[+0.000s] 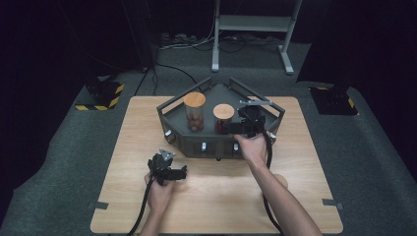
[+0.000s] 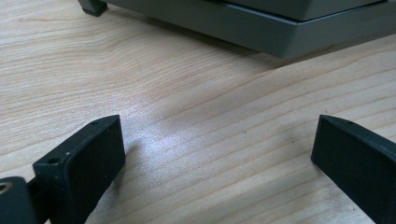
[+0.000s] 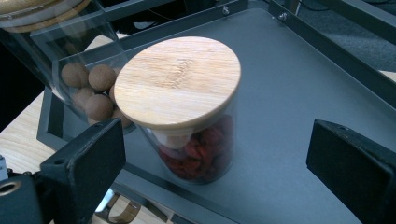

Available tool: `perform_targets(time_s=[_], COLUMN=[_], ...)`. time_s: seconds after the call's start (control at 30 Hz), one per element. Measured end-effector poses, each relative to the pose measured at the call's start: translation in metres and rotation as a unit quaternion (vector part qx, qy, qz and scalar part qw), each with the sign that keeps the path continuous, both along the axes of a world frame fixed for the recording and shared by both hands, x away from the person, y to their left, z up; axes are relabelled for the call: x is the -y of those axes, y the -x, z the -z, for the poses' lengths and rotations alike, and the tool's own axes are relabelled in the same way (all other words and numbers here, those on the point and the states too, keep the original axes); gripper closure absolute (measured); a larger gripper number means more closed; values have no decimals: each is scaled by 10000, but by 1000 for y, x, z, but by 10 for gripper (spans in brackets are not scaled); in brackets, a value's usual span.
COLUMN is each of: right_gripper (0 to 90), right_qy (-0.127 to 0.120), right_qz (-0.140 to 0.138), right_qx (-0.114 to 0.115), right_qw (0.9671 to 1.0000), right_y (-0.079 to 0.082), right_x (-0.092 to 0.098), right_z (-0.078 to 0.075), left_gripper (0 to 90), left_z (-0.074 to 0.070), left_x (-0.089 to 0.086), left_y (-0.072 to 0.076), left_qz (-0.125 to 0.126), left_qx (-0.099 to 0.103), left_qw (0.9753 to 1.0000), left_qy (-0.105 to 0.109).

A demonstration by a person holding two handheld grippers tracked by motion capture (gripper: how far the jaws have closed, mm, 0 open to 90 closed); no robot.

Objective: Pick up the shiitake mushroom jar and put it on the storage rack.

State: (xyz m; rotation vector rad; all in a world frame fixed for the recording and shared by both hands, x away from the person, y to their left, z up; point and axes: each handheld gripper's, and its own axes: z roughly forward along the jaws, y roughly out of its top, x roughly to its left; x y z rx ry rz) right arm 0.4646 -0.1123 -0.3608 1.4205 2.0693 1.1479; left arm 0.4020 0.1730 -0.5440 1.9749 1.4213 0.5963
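The right gripper [image 3: 215,154] nears the red-filled jar [image 3: 196,107] — fingers released, as on the idle left gripper [image 2: 217,154] — next, straddle and squeeze.

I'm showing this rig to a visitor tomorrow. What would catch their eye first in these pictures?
Most likely the two glass jars with round wooden lids in the dark grey tray at the far middle of the table: a taller jar of brown balls and, to its right, a shorter jar of red pieces. Next, the right gripper reaches into the tray beside the shorter jar, fingers open, while the left gripper is open over the bare wooden tabletop.
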Motion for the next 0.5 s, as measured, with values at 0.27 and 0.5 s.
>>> perform_targets(time_s=[0.27, 0.5], right_gripper=[46, 48], right_qy=[26, 73], right_qz=[4, -33], right_qx=[-36, -50], right_qw=[10000, 10000], right_y=[3, 5], right_x=[10, 18], right_z=[-1, -1], left_gripper=[26, 26], left_z=[0, 0], left_x=[0, 0], left_y=[0, 0], left_qz=[0, 0], left_qx=[1, 0], left_qw=[10000, 10000], left_qy=[0, 0])
